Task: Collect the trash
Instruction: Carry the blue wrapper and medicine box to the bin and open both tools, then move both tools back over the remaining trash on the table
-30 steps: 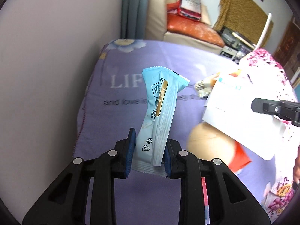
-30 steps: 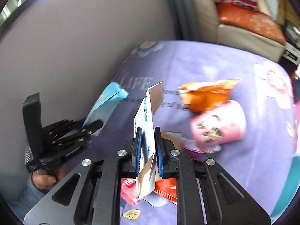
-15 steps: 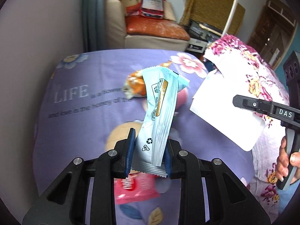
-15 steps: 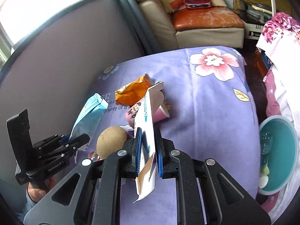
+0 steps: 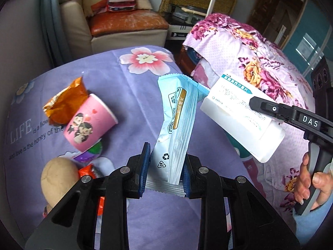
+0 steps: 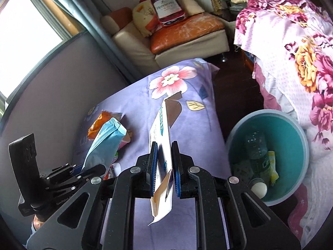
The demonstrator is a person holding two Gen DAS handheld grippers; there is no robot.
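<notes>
My left gripper (image 5: 166,170) is shut on a light blue snack wrapper (image 5: 177,125) held upright above the purple tablecloth (image 5: 133,95). My right gripper (image 6: 164,166) is shut on a flattened white medicine box (image 6: 161,145); the box also shows in the left wrist view (image 5: 239,114). The wrapper also shows in the right wrist view (image 6: 106,143). On the table lie a pink paper cup (image 5: 89,123), an orange snack bag (image 5: 64,102), a red wrapper (image 5: 91,173) and a tan round object (image 5: 57,179). A teal trash bin (image 6: 270,154) stands on the floor right of the table.
The bin holds a plastic bottle (image 6: 257,145) and other rubbish. A floral-covered piece of furniture (image 6: 301,52) stands right of the bin. A sofa with cushions (image 6: 177,33) is behind the table. A grey wall (image 6: 52,79) runs along the table's left.
Both grippers have swung to the right with their loads. The teal bin has come closer and fuller into the right wrist view. The cup and orange bag now sit left of the left gripper.
</notes>
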